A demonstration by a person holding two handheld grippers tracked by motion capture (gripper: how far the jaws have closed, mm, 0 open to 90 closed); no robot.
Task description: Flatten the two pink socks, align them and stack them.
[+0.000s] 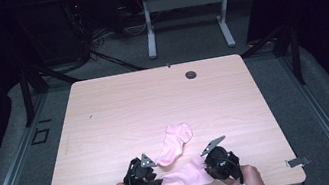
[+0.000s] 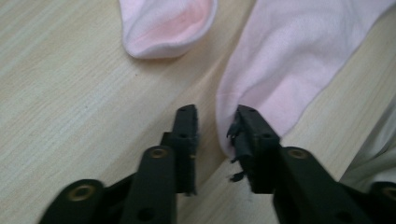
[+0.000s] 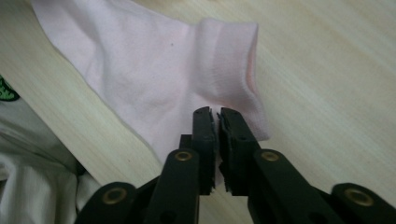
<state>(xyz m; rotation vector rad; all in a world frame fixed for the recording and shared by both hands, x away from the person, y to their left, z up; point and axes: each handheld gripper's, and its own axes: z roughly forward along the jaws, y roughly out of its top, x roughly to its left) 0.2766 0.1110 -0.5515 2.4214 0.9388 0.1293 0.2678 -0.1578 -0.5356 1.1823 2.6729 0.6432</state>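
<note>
Pink socks: two pale pink, soft knit socks lie on the table near its front edge; the near pink sock (image 1: 185,176) lies flat and spread wide between the two grippers; the far pink sock (image 1: 175,144) is bent at the heel, its toe pointing away, its cuff end close to the near one
Fabric: fine smooth knit; a ribbed cuff band shows in the right gripper view (image 3: 233,70); the far sock's rounded end is slightly puffed (image 2: 166,25)
Left hand-held gripper (image 1: 141,171): black jaws a small way apart; one jaw sits at the edge of the near pink sock (image 2: 285,60), the other on bare wood; nothing is clamped between them
Right hand-held gripper (image 1: 219,157): black jaws all but closed, a thin slit between them, at the cuff corner of the near pink sock; whether cloth is pinched I cannot tell
Table (image 1: 120,110): light wood-grain laminate, rectangular with rounded corners; a small round dark grommet (image 1: 191,74) near the far edge
Room: grey carpet; dark curtains at the sides; another white-legged table (image 1: 184,13) beyond
</note>
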